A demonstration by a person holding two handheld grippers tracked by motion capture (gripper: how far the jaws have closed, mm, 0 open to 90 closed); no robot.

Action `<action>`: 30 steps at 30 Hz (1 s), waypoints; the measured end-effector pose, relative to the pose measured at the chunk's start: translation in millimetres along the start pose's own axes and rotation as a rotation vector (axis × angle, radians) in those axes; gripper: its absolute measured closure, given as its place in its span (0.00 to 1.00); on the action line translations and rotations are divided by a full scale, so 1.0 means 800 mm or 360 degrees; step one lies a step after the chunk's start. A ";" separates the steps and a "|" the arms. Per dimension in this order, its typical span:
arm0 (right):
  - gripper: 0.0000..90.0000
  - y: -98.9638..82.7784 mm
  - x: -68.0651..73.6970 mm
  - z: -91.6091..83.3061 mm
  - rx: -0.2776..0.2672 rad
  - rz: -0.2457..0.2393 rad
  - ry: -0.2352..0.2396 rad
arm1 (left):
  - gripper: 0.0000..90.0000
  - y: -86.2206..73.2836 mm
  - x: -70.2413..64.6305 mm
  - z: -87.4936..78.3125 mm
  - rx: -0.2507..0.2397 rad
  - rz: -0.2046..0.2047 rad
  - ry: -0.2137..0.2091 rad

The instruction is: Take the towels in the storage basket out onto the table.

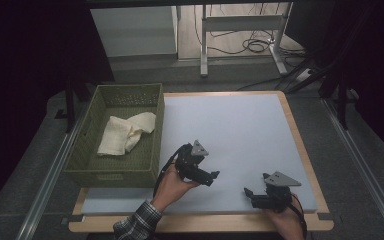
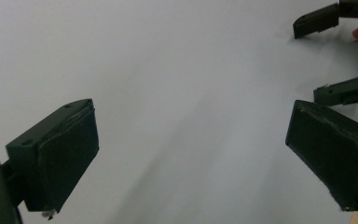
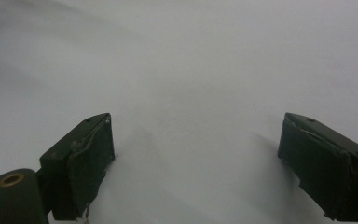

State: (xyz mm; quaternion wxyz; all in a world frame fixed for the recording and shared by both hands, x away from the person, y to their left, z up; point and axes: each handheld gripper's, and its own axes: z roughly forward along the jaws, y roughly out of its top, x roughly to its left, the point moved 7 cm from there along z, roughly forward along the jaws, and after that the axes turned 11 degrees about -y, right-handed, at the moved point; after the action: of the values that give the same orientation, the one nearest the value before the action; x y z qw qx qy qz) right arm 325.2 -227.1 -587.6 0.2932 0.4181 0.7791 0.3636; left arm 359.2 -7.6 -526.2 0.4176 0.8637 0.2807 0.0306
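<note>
I am holding my left gripper [image 1: 211,175] and right gripper [image 1: 254,187] wide apart and empty over the pale grey table mat [image 1: 240,130], right of the olive woven plastic basket [image 1: 92,125], where the crumpled cream cloth [image 1: 125,133] is lying.

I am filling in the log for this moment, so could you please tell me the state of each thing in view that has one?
Left claw: open, holding nothing, over the mat.
Right claw: open, holding nothing, over the mat.
Cloth: crumpled, lying inside the basket.
Basket: upright, at the mat's left edge, with the cloth in it.
Mat: flat on the table.
</note>
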 end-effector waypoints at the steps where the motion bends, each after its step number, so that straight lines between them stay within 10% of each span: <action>1: 0.12 0.000 0.000 0.000 0.0001 0.0002 0.0001 | 0.03 0.004 0.001 0.000 -0.0003 -0.0004 -0.0003; 30: 0.12 0.000 0.000 0.000 -0.0001 -0.0005 0.0001 | 0.04 0.071 0.065 -0.047 0.0069 -0.0002 0.0132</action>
State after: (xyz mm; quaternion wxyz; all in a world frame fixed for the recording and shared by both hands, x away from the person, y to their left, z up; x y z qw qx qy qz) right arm 325.3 -227.1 -587.7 0.2936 0.4167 0.7797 0.3636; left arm 418.3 17.1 -469.2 0.3867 0.8704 0.2989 0.0601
